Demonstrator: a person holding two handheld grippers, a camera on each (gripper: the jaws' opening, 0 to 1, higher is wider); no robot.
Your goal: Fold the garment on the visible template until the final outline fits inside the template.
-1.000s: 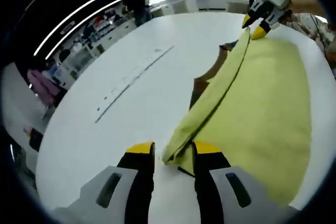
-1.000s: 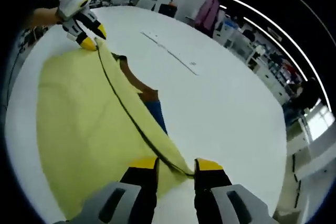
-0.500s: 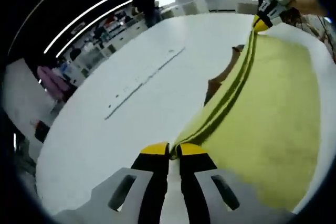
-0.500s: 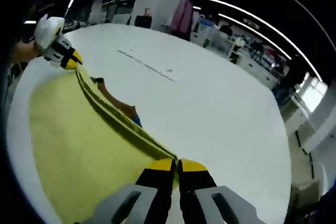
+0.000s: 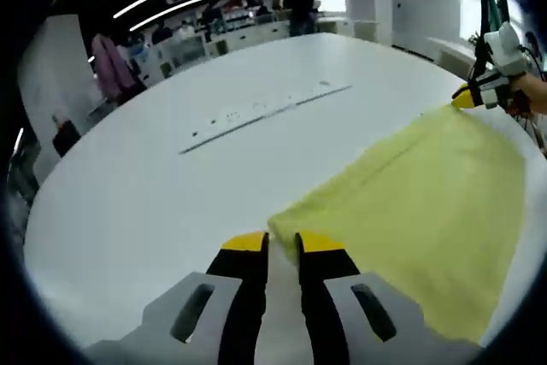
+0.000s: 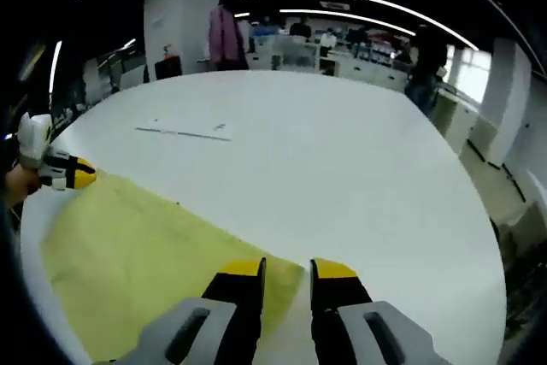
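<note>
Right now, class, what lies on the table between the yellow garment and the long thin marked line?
In the left gripper view, bare white table separates the yellow garment from the marked line. The right gripper view shows the same bare stretch.

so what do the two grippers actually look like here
Both match: the left gripper and right gripper each have two black jaws capped with yellow tips, set in pale grey housings with dark oval slots. Seen from the other side, each has a white body with black bands.
</note>
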